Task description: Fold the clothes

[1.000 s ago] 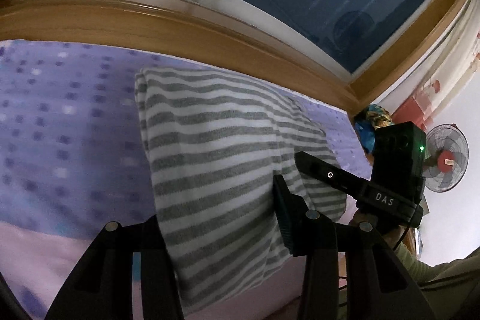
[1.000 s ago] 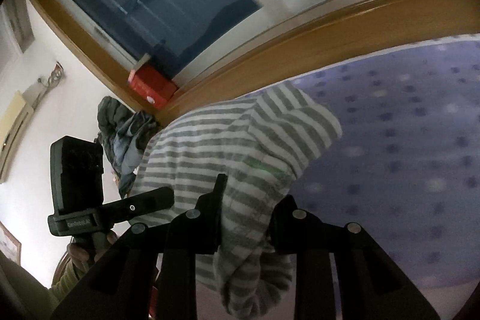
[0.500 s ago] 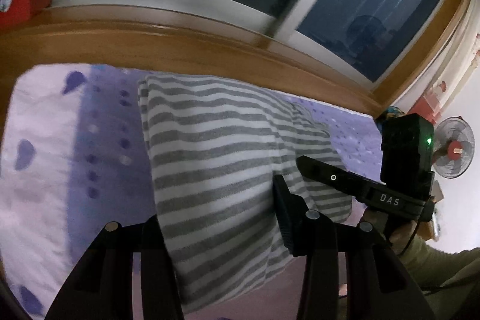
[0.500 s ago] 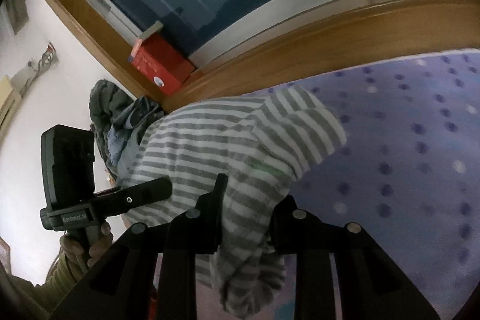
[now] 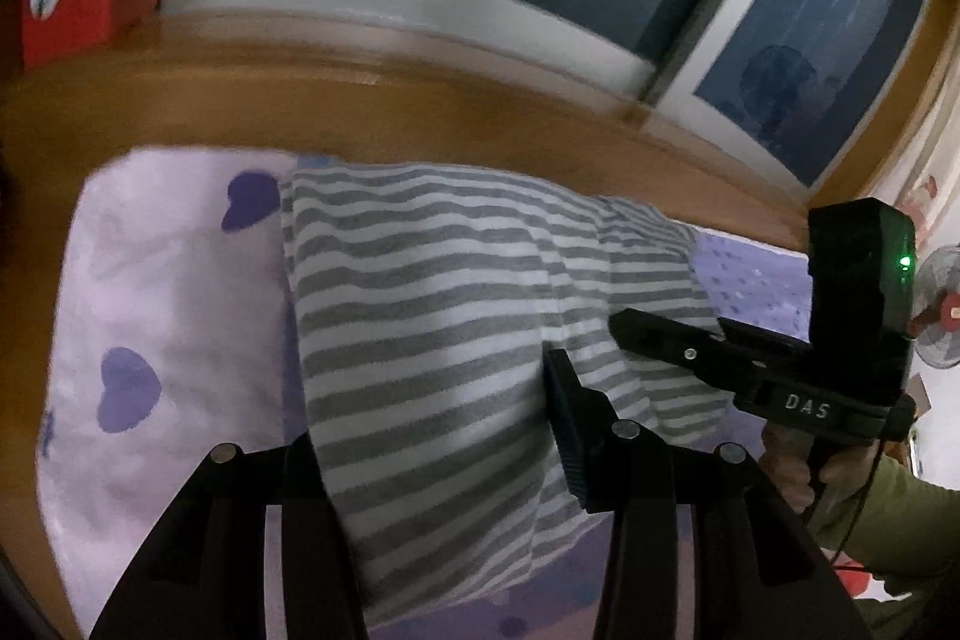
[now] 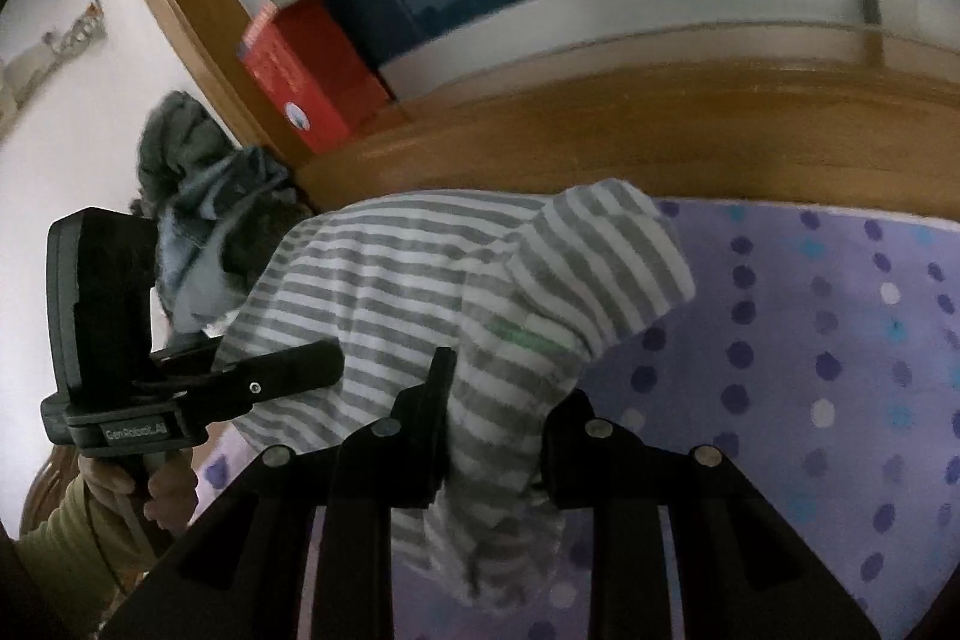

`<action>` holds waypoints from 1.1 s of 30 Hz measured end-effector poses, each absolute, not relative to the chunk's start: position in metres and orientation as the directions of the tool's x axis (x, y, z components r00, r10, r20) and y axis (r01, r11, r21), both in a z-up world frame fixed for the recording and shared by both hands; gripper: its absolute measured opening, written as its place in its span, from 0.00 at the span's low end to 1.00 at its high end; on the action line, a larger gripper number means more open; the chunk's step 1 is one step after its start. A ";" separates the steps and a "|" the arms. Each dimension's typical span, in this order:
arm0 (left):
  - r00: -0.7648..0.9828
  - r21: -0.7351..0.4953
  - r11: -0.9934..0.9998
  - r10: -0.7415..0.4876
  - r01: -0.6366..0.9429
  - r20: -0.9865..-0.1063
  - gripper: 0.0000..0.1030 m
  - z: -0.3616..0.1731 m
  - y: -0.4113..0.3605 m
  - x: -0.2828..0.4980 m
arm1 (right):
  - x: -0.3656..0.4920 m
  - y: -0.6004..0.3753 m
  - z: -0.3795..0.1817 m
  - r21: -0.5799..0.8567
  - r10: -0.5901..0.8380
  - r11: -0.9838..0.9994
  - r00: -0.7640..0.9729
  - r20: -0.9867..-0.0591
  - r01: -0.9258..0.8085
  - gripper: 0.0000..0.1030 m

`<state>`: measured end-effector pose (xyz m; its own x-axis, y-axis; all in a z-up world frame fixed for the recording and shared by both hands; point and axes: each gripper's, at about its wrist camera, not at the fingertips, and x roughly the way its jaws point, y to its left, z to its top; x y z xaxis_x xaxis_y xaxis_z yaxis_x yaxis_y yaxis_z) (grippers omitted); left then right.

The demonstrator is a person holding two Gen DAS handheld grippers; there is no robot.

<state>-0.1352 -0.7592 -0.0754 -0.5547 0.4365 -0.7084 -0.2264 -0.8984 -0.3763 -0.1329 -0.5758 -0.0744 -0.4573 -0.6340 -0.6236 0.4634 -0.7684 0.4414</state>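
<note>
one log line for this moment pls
step: carrying | item: striped garment | left claw: shut on garment | right claw: shut on garment | under: purple bedsheet

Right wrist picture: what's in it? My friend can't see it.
The right gripper pinches a grey-and-white striped garment above a purple dotted bedsheet. The left gripper holds its other side; a red box sits on the windowsill.

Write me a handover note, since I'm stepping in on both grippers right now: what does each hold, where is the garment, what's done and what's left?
Left gripper: shut on the striped garment.
Right gripper: shut on the same garment's other bunched edge.
Garment: stretched between both grippers, held up above the purple dotted bedsheet, near the wooden window ledge.
Done: garment picked up.
Left: lay it flat, fold it. A pile of other clothes waits by the wall.
</note>
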 end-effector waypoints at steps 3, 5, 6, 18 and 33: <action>-0.554 -0.429 -0.881 0.463 -0.199 -0.692 0.47 -0.095 -0.769 -0.136 | -0.141 -0.580 -0.091 0.453 -0.621 -0.779 -0.438 -0.650 0.432 0.27; -0.557 -0.468 -0.864 0.484 -0.184 -0.675 0.47 -0.097 -0.775 -0.130 | -0.142 -0.578 -0.093 0.463 -0.619 -0.782 -0.438 -0.652 0.417 0.30; -0.559 -0.472 -0.862 0.486 -0.184 -0.672 0.47 -0.097 -0.775 -0.126 | -0.140 -0.576 -0.092 0.467 -0.623 -0.778 -0.430 -0.653 0.420 0.30; -0.476 -0.428 -0.869 0.494 -0.248 -0.728 0.47 -0.073 -0.768 -0.114 | -0.112 -0.568 -0.064 0.511 -0.667 -0.742 -0.404 -0.626 0.434 0.29; -0.553 -0.249 -0.928 0.366 -0.277 -0.748 0.47 -0.024 -0.793 -0.074 | -0.092 -0.530 -0.041 0.394 -0.553 -0.830 -0.488 -0.676 0.394 0.29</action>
